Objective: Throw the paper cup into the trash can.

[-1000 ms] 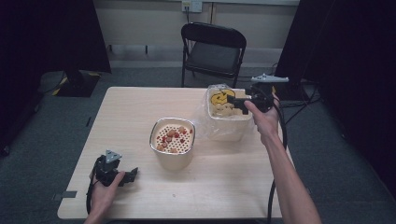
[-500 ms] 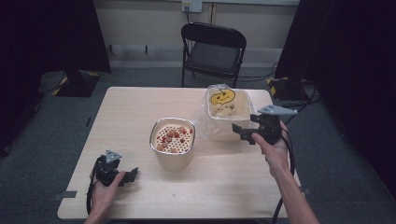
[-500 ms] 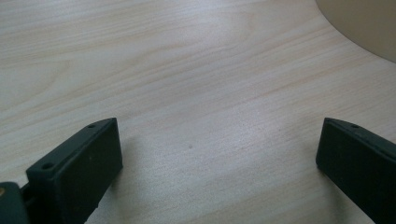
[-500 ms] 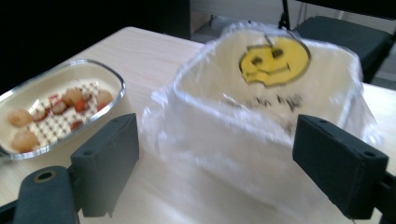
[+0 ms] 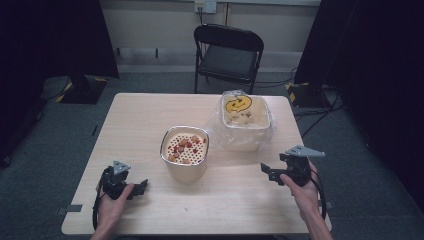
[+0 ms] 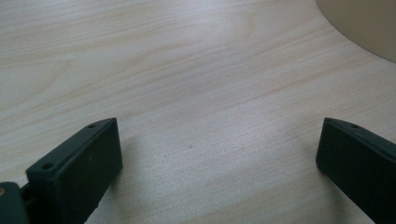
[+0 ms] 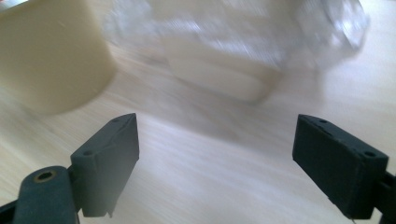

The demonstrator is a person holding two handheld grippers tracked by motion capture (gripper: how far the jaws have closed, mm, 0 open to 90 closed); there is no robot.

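A cream tub [image 5: 185,152] with a perforated insert holding red and orange pieces stands at the table's middle. Behind it to the right sits a white container [image 5: 246,120] in a clear plastic bag, with a yellow smiling shape inside. My left gripper [image 5: 141,186] rests open low over the front left of the table, nothing between its jaws [image 6: 219,158]. My right gripper [image 5: 266,171] is open near the front right, pointing left, empty [image 7: 217,154]. The right gripper view shows the tub [image 7: 51,51] and the bagged container [image 7: 224,51] blurred ahead.
The light wooden table [image 5: 140,120] has bare wood at its left and front. A black folding chair [image 5: 227,55] stands behind the far edge. Dark curtains flank the room, and cables lie on the floor at right [image 5: 320,107].
My right gripper has drawn back from the bagged container at the far right toward the table's front right edge. The left gripper has stayed put.
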